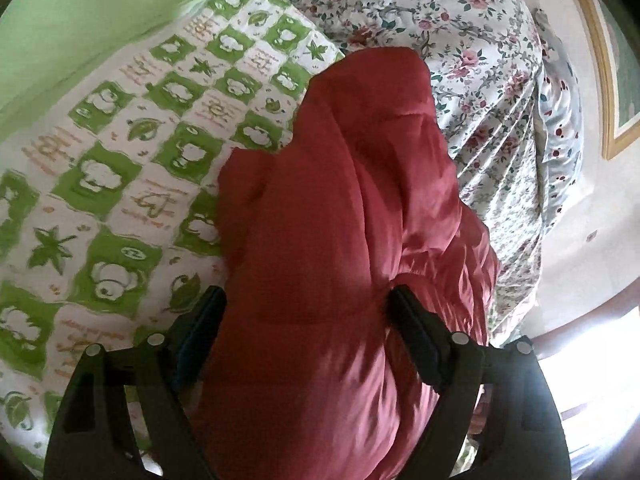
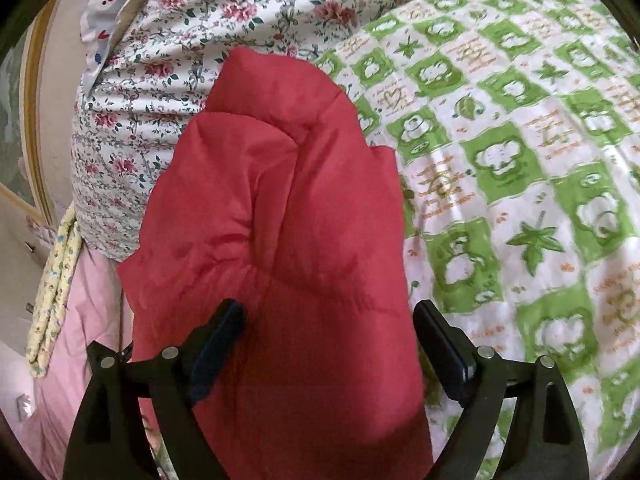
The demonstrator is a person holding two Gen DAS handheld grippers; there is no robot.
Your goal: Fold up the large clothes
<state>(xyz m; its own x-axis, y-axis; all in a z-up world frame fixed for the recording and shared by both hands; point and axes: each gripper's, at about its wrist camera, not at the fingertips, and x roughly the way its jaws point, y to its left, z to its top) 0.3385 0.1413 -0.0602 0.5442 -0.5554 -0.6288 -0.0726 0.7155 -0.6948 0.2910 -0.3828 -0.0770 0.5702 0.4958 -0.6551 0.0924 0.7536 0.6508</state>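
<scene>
Here, the red padded jacket (image 1: pixel 328 216) is straddled by the left gripper (image 1: pixel 306 300) and right gripper (image 2: pixel 328 316), jaws spread wide; whether it is pinched cannot be told.

Daylight scene, fairly bright, soft. Left wrist view: blown-out white glare at lower right edge; sheen on puffy red quilted jacket (image 1: pixel 340 220) facing it, dark shadow bands across its lower folds. Green-and-white checked bedsheet (image 1: pixel 120 184) smeared by motion blur. Right wrist view: flatter light, jacket matte, sheet blurred toward right edge. Both: strong fisheye bending, dark vignette corners, near black gripper frames soft.
</scene>
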